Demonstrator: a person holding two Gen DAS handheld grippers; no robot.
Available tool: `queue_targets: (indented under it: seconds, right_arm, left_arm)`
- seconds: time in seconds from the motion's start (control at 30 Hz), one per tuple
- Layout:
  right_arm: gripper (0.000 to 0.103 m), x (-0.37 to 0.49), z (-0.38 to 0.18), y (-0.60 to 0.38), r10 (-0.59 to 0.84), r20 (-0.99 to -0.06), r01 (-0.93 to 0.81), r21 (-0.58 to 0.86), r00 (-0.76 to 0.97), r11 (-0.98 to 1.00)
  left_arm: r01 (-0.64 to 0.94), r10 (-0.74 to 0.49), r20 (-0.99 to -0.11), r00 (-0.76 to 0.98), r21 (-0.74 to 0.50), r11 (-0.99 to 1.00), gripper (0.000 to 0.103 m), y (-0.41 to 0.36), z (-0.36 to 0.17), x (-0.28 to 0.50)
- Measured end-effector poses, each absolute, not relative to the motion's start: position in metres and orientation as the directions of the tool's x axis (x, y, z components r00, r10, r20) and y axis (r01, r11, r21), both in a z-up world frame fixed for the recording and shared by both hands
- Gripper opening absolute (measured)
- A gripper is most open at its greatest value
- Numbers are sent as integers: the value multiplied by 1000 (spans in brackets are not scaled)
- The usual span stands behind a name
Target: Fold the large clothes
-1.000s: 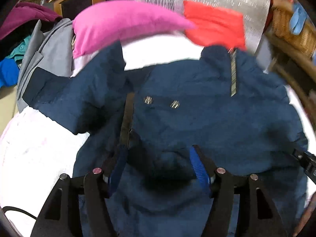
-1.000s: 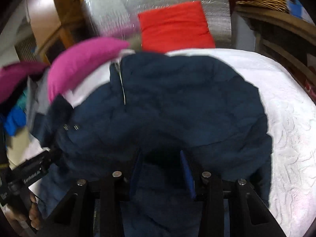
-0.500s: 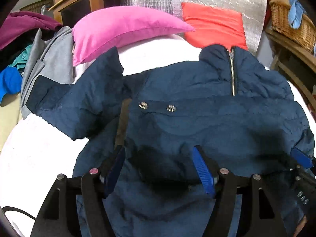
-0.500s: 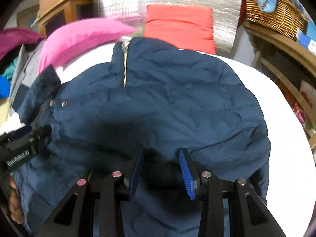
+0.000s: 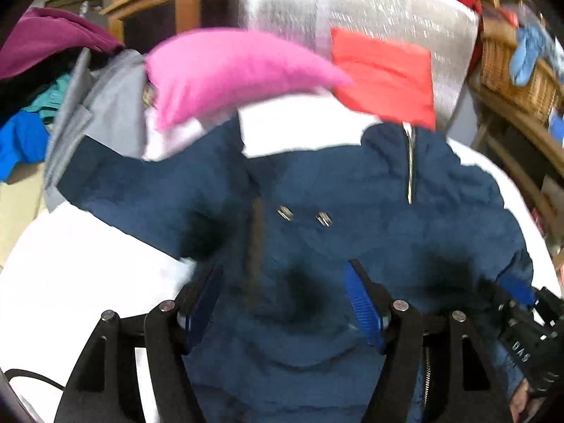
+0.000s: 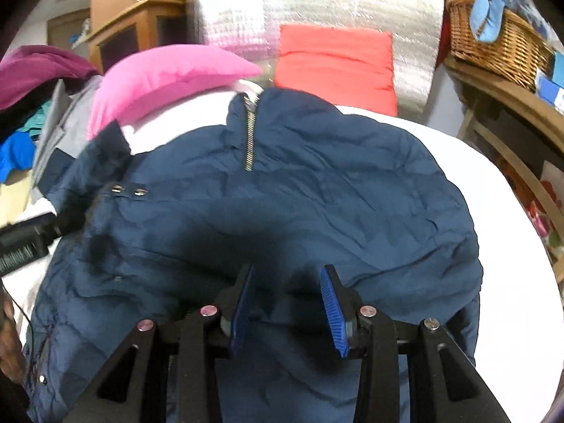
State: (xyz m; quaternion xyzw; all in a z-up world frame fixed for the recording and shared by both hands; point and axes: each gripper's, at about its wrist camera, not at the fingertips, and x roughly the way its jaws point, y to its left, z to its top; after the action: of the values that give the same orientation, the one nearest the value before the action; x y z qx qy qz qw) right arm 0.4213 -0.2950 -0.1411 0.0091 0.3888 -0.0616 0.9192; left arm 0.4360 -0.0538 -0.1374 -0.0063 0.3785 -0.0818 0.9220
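**Jacket flat on bed, both grippers above it with nothing held**

While the jacket (image 6: 282, 204) covers most of the white bed (image 6: 511, 282), bare sheet remains on the right side and at the near left corner (image 5: 70, 264). At the head, a pink pillow (image 6: 165, 81) and a red pillow (image 6: 335, 60) lie just beyond the collar. A clothes pile (image 5: 53, 81) crowds the left edge, touching the spread sleeve (image 5: 141, 190). A wicker basket (image 6: 500, 38) sits on wooden furniture well off to the right.

Both grippers point down at a slant over the lower half of the jacket. The left gripper (image 5: 282, 299) is over the left front, near the two snaps (image 5: 303, 215); its jaws stand wide and are opening a little, with fabric seen beneath them but not pinched. The right gripper (image 6: 285, 306) is over the right front, jaws partly apart and gripping nothing. Each shows at the edge of the other's view.

The jacket is navy, puffy and creased, lying front up with its collar toward the pillows. Its zip (image 6: 250, 141) is closed at the neck. The right side lies rounded, its sleeve not clearly seen.
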Motion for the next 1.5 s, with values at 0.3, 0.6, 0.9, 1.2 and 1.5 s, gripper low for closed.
queue_targets:
  seconds: [0.3,0.6,0.9,1.2,1.5]
  right_arm:
    - [45,415,-140,-274,-79,-699,61,-51,711,997]
    - [46,413,-140,-278,-40,-686,45,-10,726,999]
    - [47,424,-154,-276,-35,-715,42,-8,698,999]
    - [46,431,-158,-288,-50,-722,77,4,690,997]
    - [46,433,-160,-295,-57,-726,94,10,685,996]
  left_arm:
    - [-150,0,-687,727,-158,976,83,72,-134,456]
    - [-383,28,-711,702,-345,857,83,175,-171,485]
    - [-418,-130,-696,707,-559,717,83,204,-205,527]
    - [-394,-270,-678,684,-654,646,60,202,-223,571]
    - [-359,-285,-641,712,-682,637,31,189,-227,591]
